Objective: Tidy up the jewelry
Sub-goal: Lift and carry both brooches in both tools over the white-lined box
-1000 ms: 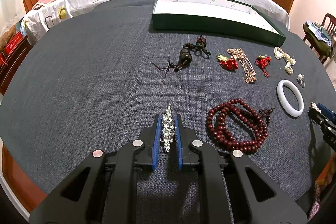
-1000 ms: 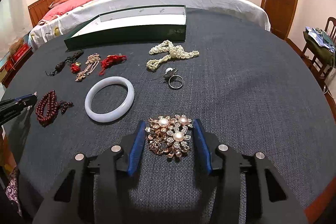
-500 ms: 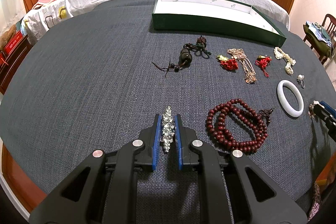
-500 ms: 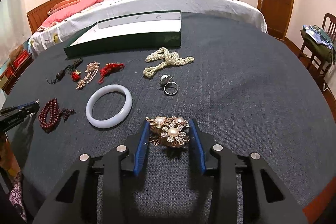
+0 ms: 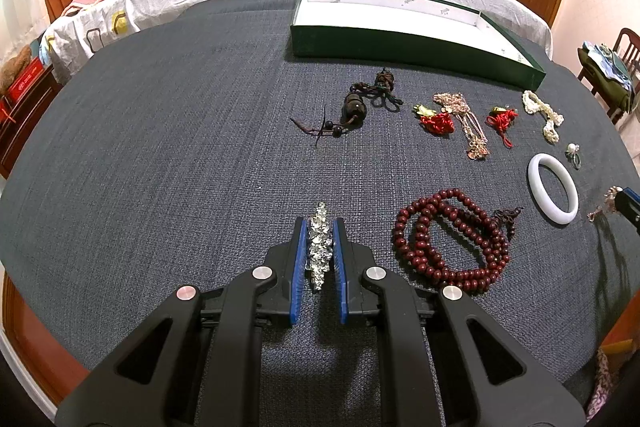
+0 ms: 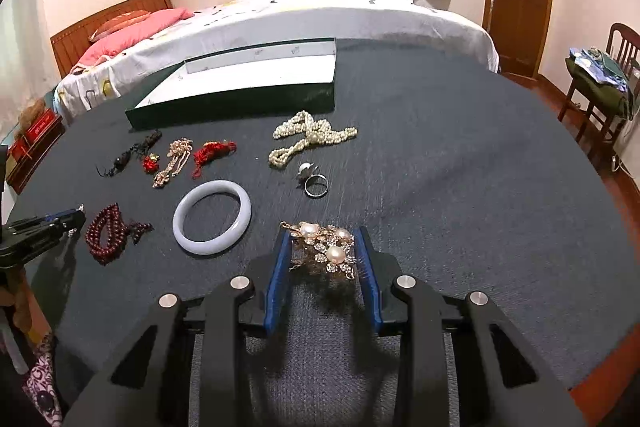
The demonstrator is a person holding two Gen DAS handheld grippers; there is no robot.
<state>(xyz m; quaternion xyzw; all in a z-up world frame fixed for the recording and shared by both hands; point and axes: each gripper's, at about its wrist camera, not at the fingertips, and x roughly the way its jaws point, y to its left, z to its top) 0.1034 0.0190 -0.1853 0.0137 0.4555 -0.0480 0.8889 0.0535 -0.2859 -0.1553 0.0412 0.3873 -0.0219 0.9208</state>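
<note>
My left gripper [image 5: 319,227] is shut on a silver sparkly brooch [image 5: 319,247], held edge-on just above the dark cloth. My right gripper [image 6: 323,239] is shut on a gold brooch with pearls [image 6: 324,251], lifted off the table. The open green box with white lining [image 5: 400,23] stands at the far side, also in the right wrist view [image 6: 240,87]. On the cloth lie a red bead string [image 5: 448,239], a white bangle [image 5: 554,187], a pearl strand [image 6: 308,139], a ring [image 6: 314,183] and small red and gold charms [image 5: 460,123].
A dark knotted pendant [image 5: 356,107] lies left of the charms. The round table's wooden edge [image 6: 600,387] is near at the front. A bed [image 6: 320,15] lies behind the table, a chair with clothes [image 6: 600,79] to the right.
My right gripper has closed on the gold brooch and raised it off the cloth, the view tilting up. My left gripper stays still with the silver brooch.
</note>
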